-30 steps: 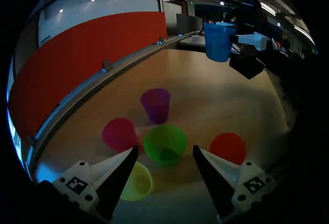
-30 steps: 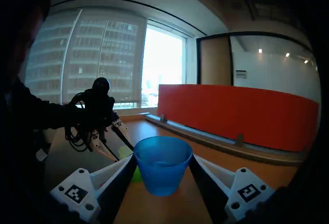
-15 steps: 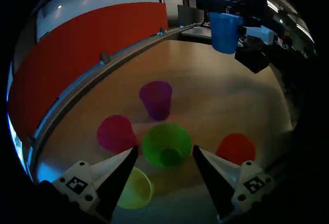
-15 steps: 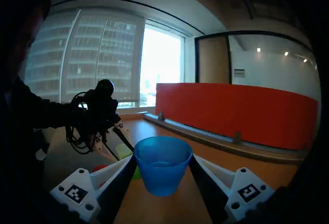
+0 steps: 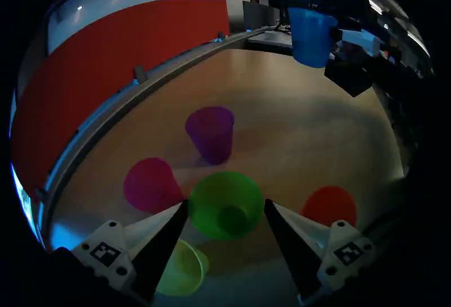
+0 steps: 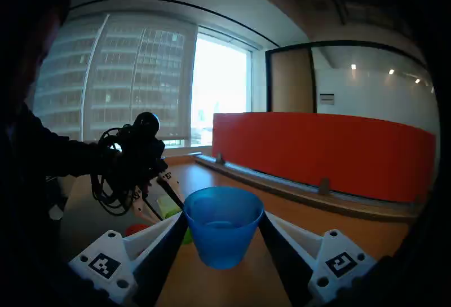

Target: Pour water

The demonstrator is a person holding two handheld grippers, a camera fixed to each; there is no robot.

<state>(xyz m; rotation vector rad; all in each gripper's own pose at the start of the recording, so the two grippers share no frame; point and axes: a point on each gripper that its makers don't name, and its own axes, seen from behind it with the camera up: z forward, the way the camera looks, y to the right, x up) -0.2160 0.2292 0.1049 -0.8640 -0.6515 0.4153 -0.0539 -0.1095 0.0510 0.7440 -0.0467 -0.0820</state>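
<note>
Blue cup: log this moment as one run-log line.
right gripper: shut on blue cup, upright, off the table | left gripper: jaws open, aimed at green cup | pour: not yet started

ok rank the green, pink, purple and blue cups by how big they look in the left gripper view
1. green cup, nearest the camera
2. pink cup, slightly
3. purple cup and blue cup: alike; the blue is farther off

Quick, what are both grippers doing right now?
Left gripper: open, holding nothing, green cup below between its fingers.
Right gripper: closed on the blue cup, held above the table.
</note>
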